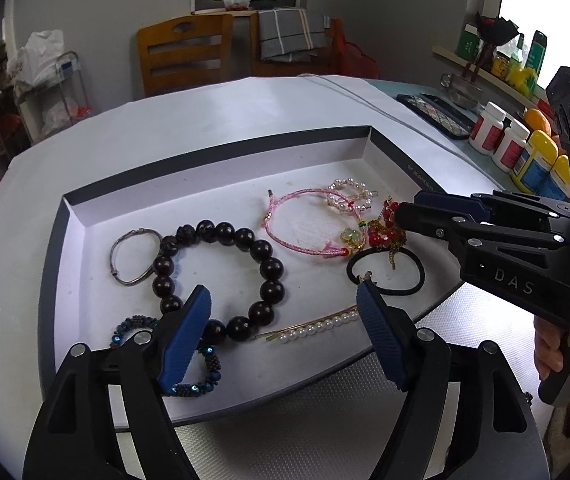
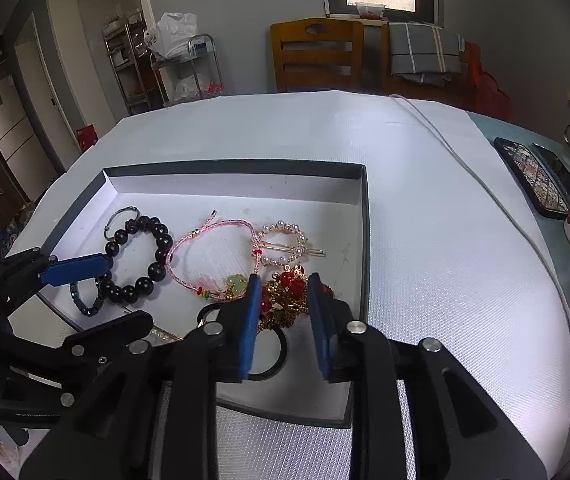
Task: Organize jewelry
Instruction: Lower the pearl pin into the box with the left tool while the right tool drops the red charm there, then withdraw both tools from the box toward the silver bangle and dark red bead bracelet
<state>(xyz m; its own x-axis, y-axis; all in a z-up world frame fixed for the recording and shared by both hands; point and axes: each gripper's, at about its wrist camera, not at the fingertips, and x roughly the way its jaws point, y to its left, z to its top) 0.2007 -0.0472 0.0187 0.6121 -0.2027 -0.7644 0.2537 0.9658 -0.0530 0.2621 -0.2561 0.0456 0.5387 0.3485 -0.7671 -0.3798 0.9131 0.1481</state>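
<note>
Left wrist view: shallow cardboard box lid (image 1: 221,152) sits on the white-covered tabletop (image 1: 213,108), used as a tray. Inside it: thin metal bangle (image 1: 127,256), dark wooden bead bracelet (image 1: 221,280), blue beaded bracelet (image 1: 201,368), pearl hair pin (image 1: 313,326), pink cord bracelet (image 1: 297,224), pearl ring clip (image 1: 347,196), black hair tie (image 1: 385,276) with a red-and-gold bead ornament (image 1: 385,232). Left gripper (image 1: 285,312) hangs over the near part of the lid, fingers spread wide, nothing between them; the dark bracelet and pearl pin lie below the gap, untouched. Right gripper (image 1: 413,210) comes in from the right, tips at the red ornament.

Right wrist view: right gripper (image 2: 283,304) fingers straddle the red-and-gold bead ornament (image 2: 287,292), part open. Gaps show on both sides of the ornament, so it reads as released, not clamped. It lies in the lid's near right corner, just beside the pink cord bracelet (image 2: 213,256) and pearl ring clip (image 2: 285,242). Left gripper (image 2: 75,266) shows at the left edge, above the dark wooden bead bracelet (image 2: 139,256).

Risks: the ornament's gold chain could snag on a finger pad and drag out when the hand lifts. Pieces sit crowded, so a careless pass could tangle the ornament with the pink cord. The light lid could slide if nudged.
</note>
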